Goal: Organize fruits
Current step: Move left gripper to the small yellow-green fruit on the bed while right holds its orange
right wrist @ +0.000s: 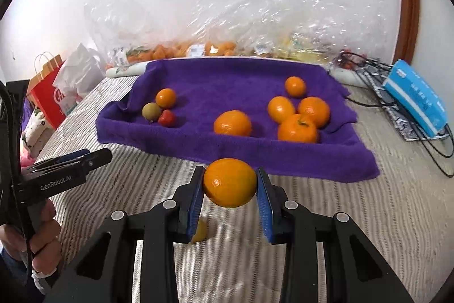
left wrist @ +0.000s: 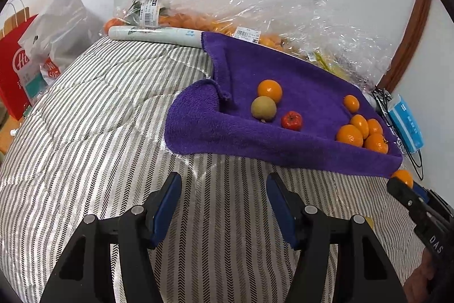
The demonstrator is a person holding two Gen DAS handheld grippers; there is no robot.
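Purple towel [right wrist: 227, 149] spread on striped quilt [left wrist: 85, 118], far edge raised against clear produce bags [right wrist: 170, 24]. R gripper [right wrist: 230, 183] clamped on 1 orange [right wrist: 229, 182], held above quilt just short of towel's near edge. L gripper [left wrist: 224, 198] jaws apart, nothing between, over quilt near towel's near-left corner. On towel, right side: cluster of 3 oranges [right wrist: 299, 115], 1 more behind, 1 large orange [right wrist: 232, 123] toward centre. Left side: orange [right wrist: 165, 98], green-brown fruit [right wrist: 151, 110], small red fruit [right wrist: 166, 117], bunched close. Small yellow fruit [right wrist: 200, 230] on quilt beneath R gripper. Blue pack [right wrist: 414, 95] right of towel.
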